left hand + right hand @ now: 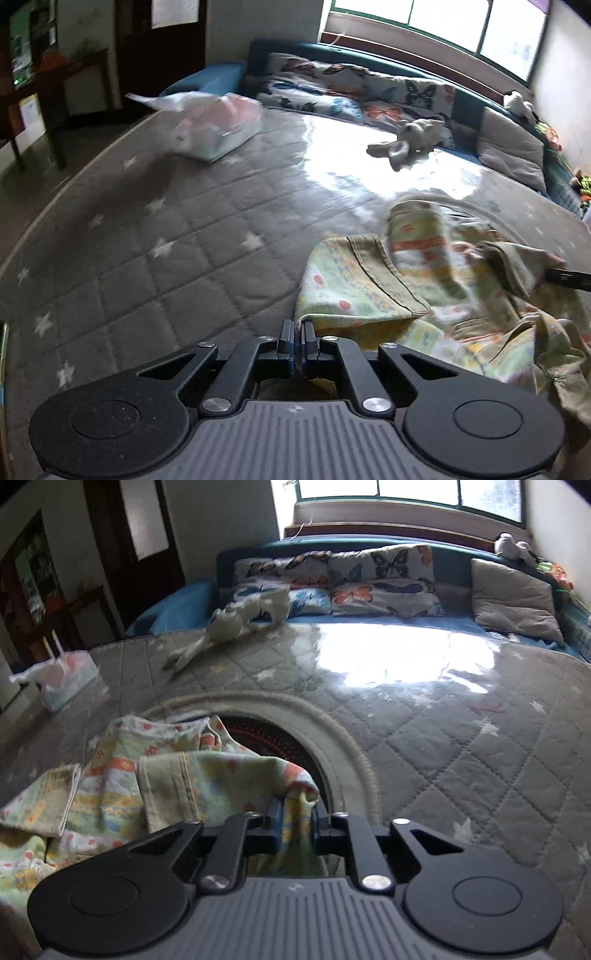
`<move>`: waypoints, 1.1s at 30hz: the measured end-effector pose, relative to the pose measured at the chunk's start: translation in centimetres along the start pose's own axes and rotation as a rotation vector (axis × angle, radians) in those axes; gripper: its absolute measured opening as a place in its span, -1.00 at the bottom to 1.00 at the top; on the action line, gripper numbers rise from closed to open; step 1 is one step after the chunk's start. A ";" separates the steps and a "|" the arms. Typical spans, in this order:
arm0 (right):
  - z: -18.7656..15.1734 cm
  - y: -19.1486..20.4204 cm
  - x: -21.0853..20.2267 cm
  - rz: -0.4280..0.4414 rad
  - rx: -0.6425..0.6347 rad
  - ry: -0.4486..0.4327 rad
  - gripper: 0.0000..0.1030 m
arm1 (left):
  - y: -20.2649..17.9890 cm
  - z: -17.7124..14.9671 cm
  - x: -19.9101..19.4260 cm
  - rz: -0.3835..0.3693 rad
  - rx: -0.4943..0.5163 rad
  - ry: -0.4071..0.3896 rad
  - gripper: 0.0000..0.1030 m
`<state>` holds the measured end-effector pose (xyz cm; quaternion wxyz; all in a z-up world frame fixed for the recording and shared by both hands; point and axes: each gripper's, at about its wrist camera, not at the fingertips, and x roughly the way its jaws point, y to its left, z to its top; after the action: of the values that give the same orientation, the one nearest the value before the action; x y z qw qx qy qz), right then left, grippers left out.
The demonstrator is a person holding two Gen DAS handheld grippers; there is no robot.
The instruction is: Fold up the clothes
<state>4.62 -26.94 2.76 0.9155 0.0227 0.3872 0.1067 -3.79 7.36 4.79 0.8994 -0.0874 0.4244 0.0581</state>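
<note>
left hand-held gripper (297, 338) and right hand-held gripper (297, 821) each clamped on patterned garment (369, 288), grey quilted bed (166, 240)

Pastel patterned garment (424, 288) (yellow, green, orange prints; plain olive-beige hemmed bands) lies crumpled, partly folded over itself, on grey star-quilted bed (155, 229), edges lifted, bunched.
</note>
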 end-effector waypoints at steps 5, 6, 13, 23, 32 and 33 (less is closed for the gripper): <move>-1.5 -1.6 -4.7 -0.103 0.113 -0.123 -0.80 | 1.3 -0.2 -0.4 0.002 -0.020 -0.010 -0.93; -2.0 -2.3 -5.5 -0.121 0.148 -0.136 -0.80 | 1.5 -0.3 -0.4 0.002 -0.021 -0.009 -0.93; -7.6 -7.7 -10.3 -0.379 0.324 -0.124 -0.78 | 2.5 -1.1 0.7 -0.002 -0.007 0.031 -0.93; -5.7 -4.2 -10.1 -0.296 0.077 -0.116 -0.44 | 2.4 -0.3 -0.4 0.020 0.058 -0.006 -0.18; -0.1 -1.2 -3.6 -0.193 -0.097 -0.036 -0.28 | 3.4 0.9 -2.3 0.072 0.068 -0.063 0.14; 0.2 -1.3 -2.7 -0.182 -0.100 -0.017 -0.28 | 3.5 1.1 -2.4 0.074 0.067 -0.067 0.16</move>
<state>3.11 -28.81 4.64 0.9248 -0.0573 0.3738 0.0422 -5.09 10.90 6.95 0.9128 -0.0395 0.3985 0.0802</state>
